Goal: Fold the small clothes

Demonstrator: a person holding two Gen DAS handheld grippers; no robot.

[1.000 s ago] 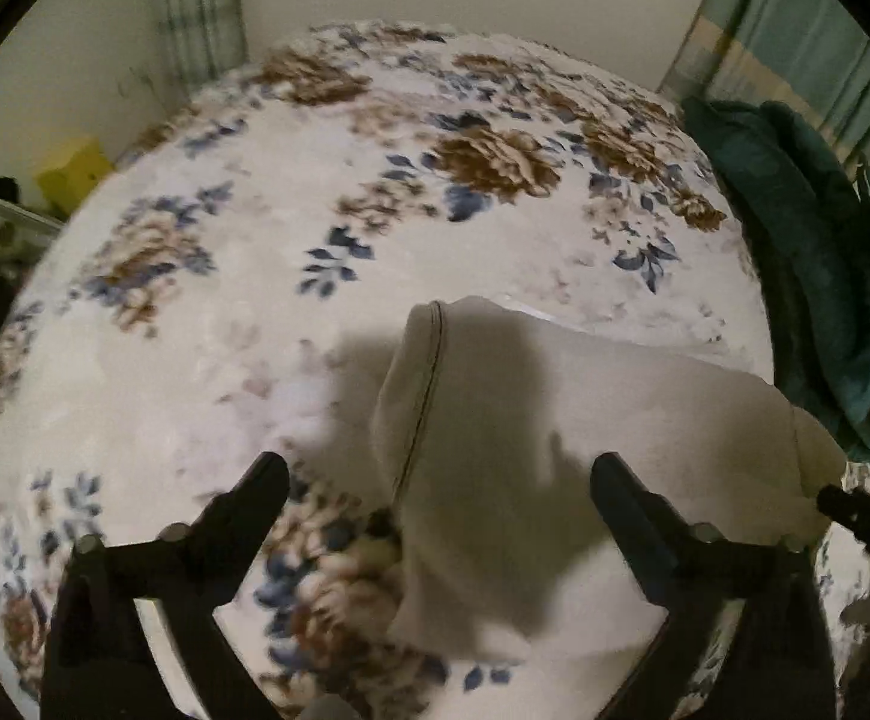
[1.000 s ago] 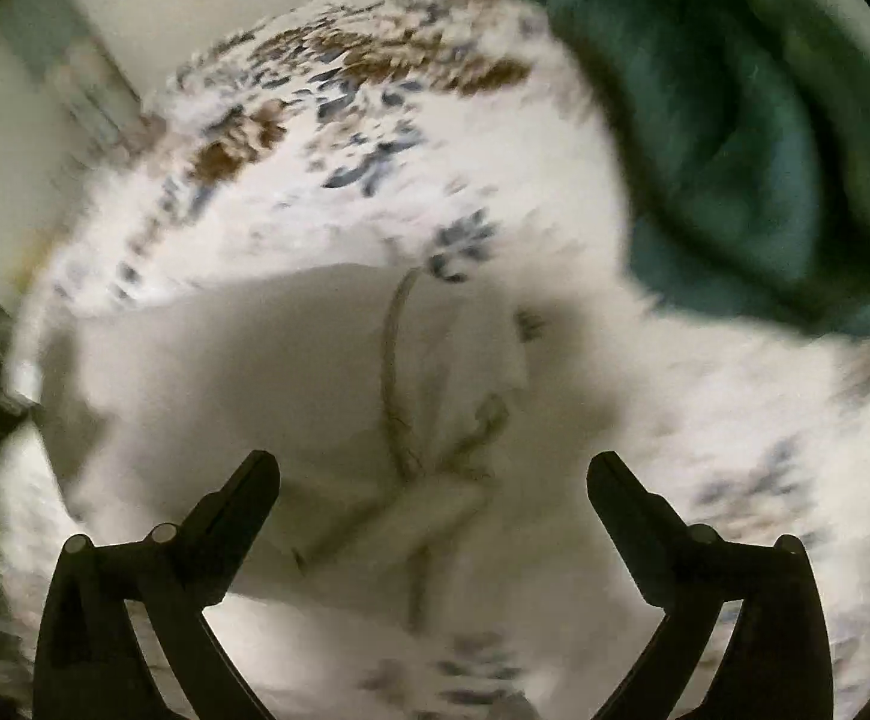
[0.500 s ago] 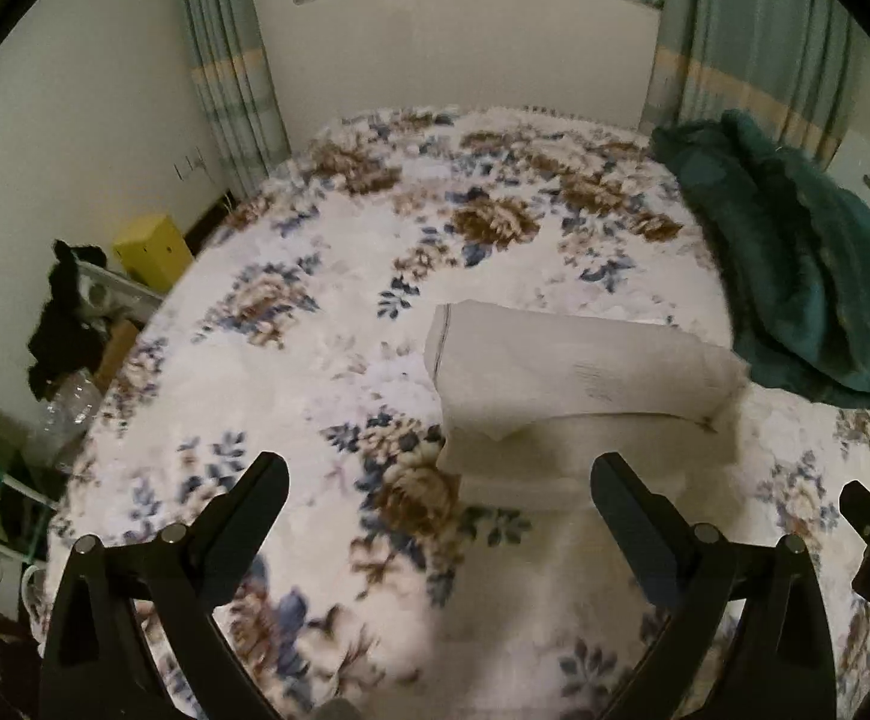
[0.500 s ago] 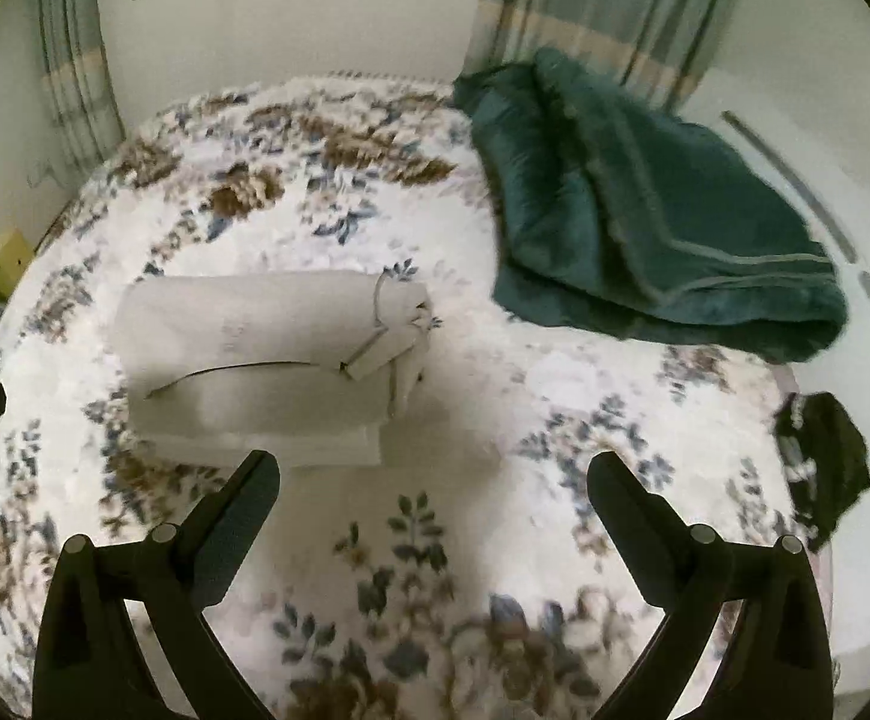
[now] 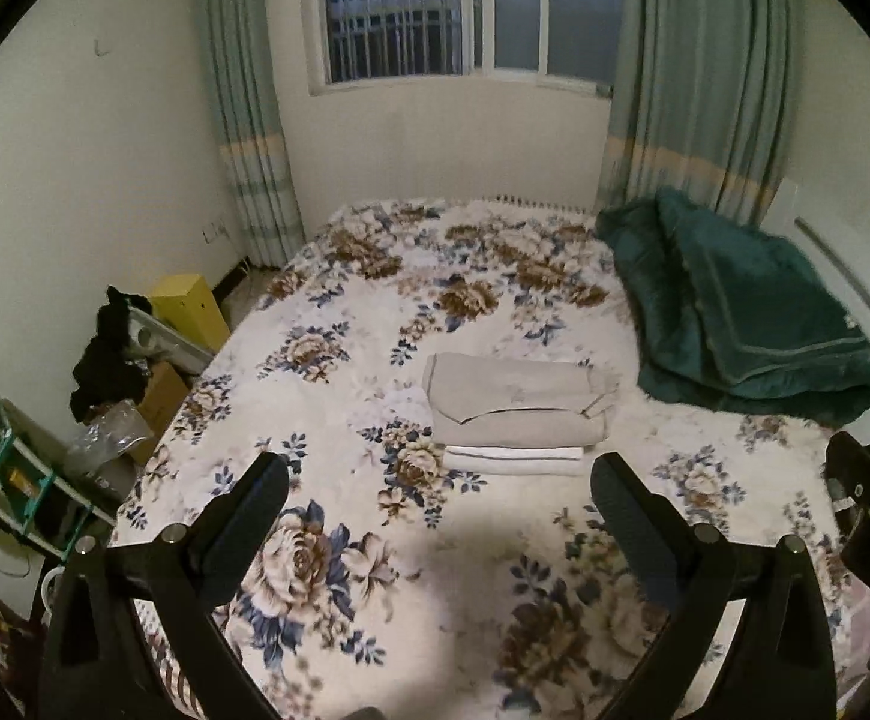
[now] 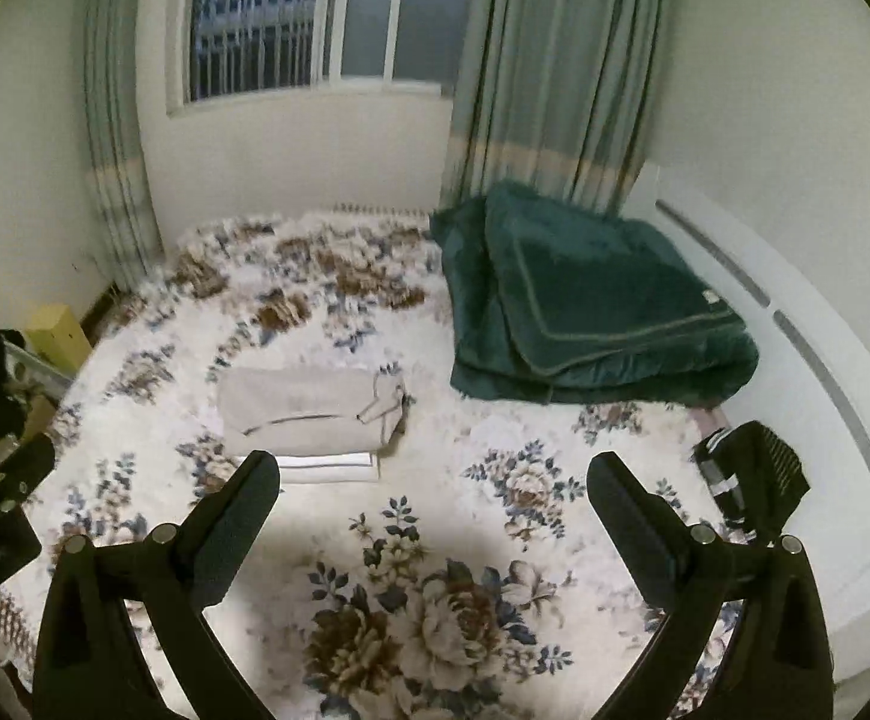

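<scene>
Trouble from here would come mostly from the stack itself: your folded beige fabric garment (image 5: 513,399) sits on top of a folded white cloth with a dark stripe (image 5: 513,459), and the two rest on the soft, fluffy floral bedspread (image 5: 339,540), so any nudge could slide the top piece off or let the folds spring apart.

Going left to right: your left gripper (image 5: 438,495) hangs with its jaws spread wide and nothing between them. The stack lies at about 12 o'clock from it, slightly toward 1, apart from the fingertips. Your right gripper (image 6: 434,495) is equally wide and empty; from it the beige garment (image 6: 309,411) lies at roughly 11 o'clock. At its 3 o'clock edge a black garment with white stripes (image 6: 747,480) lies unfolded, probably your next piece. Reaching for it across the stack could drag a jaw through the folds, so I'd swing wide.

The beige garment's long axis runs across both views, 9 o'clock to 3 o'clock. Its neat hemmed end points toward 9; the end with the loose flap or cord (image 6: 384,402) points toward 3, toward the dark green folded blanket (image 6: 585,312). That loose end seems the likeliest to unravel if snagged. The free edge of the upper fold faces you, so a pull from your side could open it.
</scene>
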